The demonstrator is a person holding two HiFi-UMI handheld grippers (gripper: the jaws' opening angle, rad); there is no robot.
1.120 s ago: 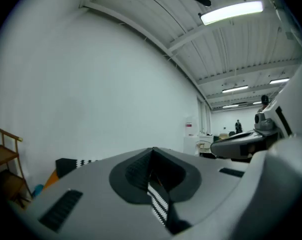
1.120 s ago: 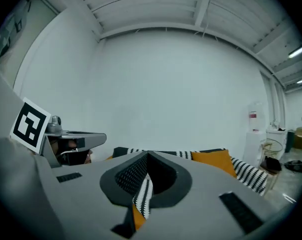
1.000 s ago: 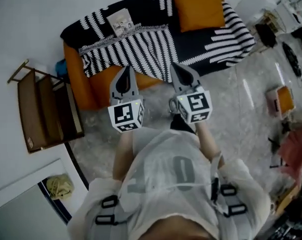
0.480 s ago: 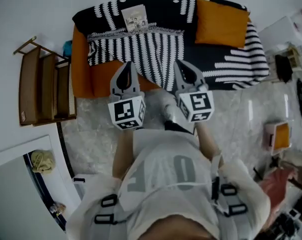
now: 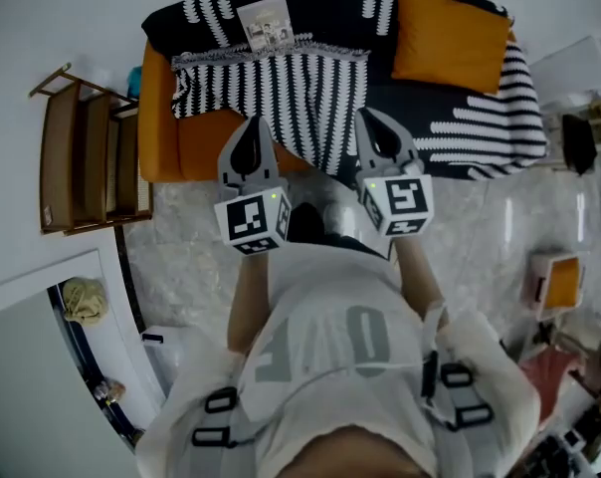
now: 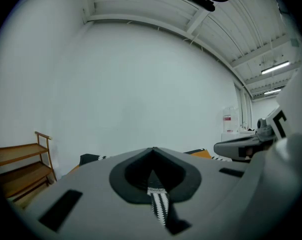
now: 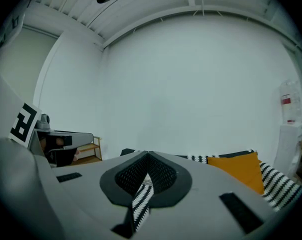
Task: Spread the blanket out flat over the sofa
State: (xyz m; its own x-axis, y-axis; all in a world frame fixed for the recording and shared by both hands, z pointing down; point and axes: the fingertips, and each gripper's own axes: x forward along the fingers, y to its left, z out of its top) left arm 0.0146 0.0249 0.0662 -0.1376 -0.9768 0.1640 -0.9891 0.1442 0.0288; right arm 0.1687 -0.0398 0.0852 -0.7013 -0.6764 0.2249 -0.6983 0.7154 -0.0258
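Firmly pinched: both grippers on the blanket

Left gripper [image 5: 250, 125] and right gripper [image 5: 370, 118] each have their jaws closed tight on a strip of the black-and-white blanket [image 5: 281, 93]. The blanket lies across the orange sofa [image 5: 157, 118] at twelve o'clock of the person, and its striped fold hangs over the seat front between the two grippers. An orange cushion [image 5: 450, 40] sits at one o'clock on the sofa. A wooden shelf [image 5: 82, 162] stands at ten o'clock, just beside the sofa's arm.

Both clamped – left tool [image 5: 250, 127], right tool [image 5: 368, 119].
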